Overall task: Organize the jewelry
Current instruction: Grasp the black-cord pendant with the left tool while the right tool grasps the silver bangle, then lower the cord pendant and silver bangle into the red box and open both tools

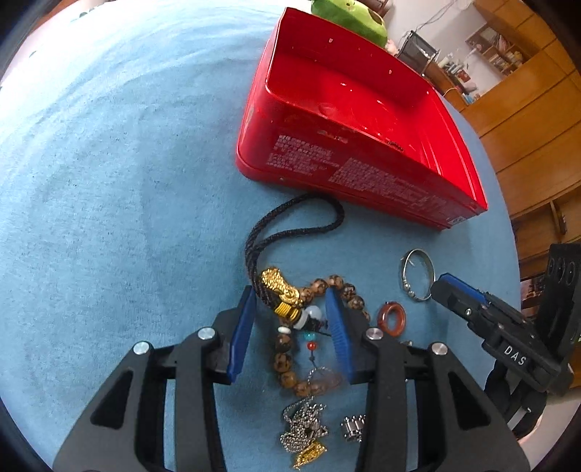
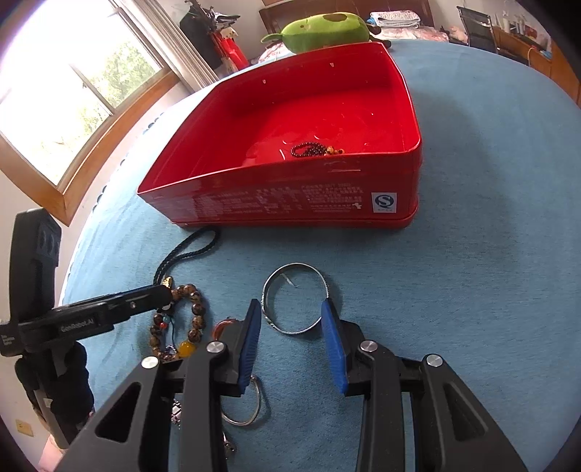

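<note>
The left gripper (image 1: 290, 316) stands spread wide around a gold charm (image 1: 281, 287) on a braided black cord (image 1: 290, 218), over a brown bead bracelet (image 1: 341, 287). The right gripper (image 2: 292, 323), also released, straddles a thin silver bangle (image 2: 296, 299) on nubby blue cloth (image 2: 472, 254). Wide bare cloth lies right of the glossy red tin (image 2: 290, 203), where a dark bead string (image 2: 308, 149) rests.

A lived-in home: plush toy (image 2: 323, 31), wooden bookshelves (image 1: 497, 47), window (image 2: 72, 90), cluttered desk (image 1: 450, 76).
</note>
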{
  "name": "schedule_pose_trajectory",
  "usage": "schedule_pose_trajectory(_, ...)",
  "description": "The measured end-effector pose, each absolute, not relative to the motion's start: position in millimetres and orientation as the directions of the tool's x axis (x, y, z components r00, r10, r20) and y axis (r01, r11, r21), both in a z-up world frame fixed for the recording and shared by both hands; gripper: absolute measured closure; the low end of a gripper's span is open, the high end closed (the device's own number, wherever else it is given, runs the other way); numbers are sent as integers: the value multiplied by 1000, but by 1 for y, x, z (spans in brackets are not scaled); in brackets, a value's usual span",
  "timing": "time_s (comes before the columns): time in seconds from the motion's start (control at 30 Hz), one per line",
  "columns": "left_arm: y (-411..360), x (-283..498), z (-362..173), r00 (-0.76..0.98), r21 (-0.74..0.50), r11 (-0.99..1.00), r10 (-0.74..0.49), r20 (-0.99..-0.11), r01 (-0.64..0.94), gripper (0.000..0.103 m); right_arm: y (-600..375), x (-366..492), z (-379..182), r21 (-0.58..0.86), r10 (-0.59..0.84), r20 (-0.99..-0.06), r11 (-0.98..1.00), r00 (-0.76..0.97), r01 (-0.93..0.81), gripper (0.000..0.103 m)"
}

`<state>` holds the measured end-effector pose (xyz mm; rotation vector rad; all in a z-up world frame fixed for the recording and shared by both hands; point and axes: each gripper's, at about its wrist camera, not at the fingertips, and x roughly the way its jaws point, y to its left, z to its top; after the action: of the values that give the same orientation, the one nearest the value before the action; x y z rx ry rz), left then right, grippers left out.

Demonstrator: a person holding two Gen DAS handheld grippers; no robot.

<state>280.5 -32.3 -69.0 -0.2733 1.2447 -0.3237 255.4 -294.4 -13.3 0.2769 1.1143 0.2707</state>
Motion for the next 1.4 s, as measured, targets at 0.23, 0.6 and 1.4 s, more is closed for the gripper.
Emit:
schedule_pose_trajectory(0.23, -28, 280, -71, 295, -400, 912, -407, -865, 85, 91, -292, 257, -17, 346, 344, -843, 935, 413, -73, 68)
schedule_pose_trajectory(0.6, -15, 274, -53, 369, -414, 906, -414, -832, 83, 98, -291, 257, -17, 341, 337, -844, 938, 418, -68, 50)
schedule_pose_trajectory(1.4, 1, 261, -24, 460, -480, 868, -480, -747, 125, 98, -260, 262, -25, 144, 173, -867, 985, 468, -98, 54)
